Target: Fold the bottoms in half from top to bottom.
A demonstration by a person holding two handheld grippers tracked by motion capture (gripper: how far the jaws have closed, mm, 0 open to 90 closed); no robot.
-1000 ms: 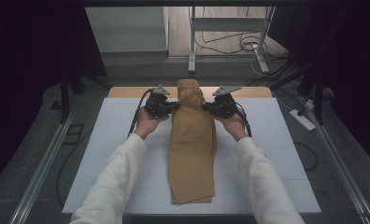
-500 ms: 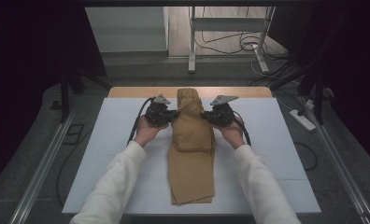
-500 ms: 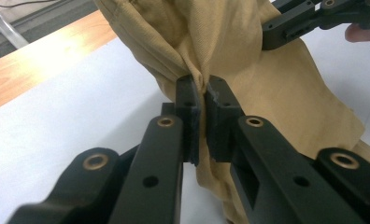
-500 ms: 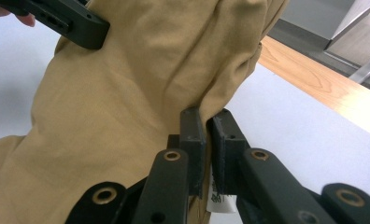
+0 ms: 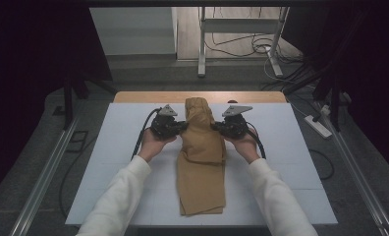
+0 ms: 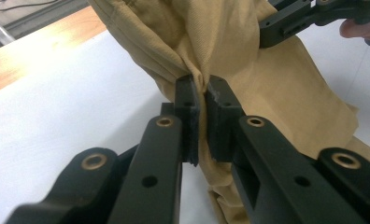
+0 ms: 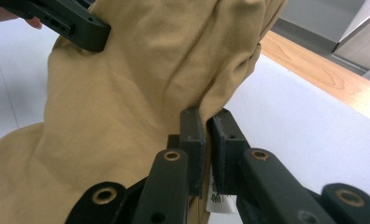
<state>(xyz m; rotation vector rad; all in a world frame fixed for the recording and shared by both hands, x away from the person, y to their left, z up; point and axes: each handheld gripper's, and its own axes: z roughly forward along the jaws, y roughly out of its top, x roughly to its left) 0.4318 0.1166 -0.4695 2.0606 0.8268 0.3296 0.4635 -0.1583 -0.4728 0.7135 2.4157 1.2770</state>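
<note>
Pinching the tan trousers (image 5: 201, 147) from both sides here: the left gripper (image 5: 181, 127) has its jaws clamped on a fold of cloth at the garment's left edge, and the right gripper (image 5: 216, 127) has its jaws closed on the right edge, with a small white label (image 7: 220, 203) poking out below them. The far end is lifted and bunched between them, while the near end lies flat on the white tabletop (image 5: 291, 162).

**What the frames leave unclear**

The tan trousers (image 6: 248, 88) run past the top edge in both gripper views. A white label (image 7: 219, 204) sits half behind the right gripper (image 7: 206, 121), its print too small to read.
</note>
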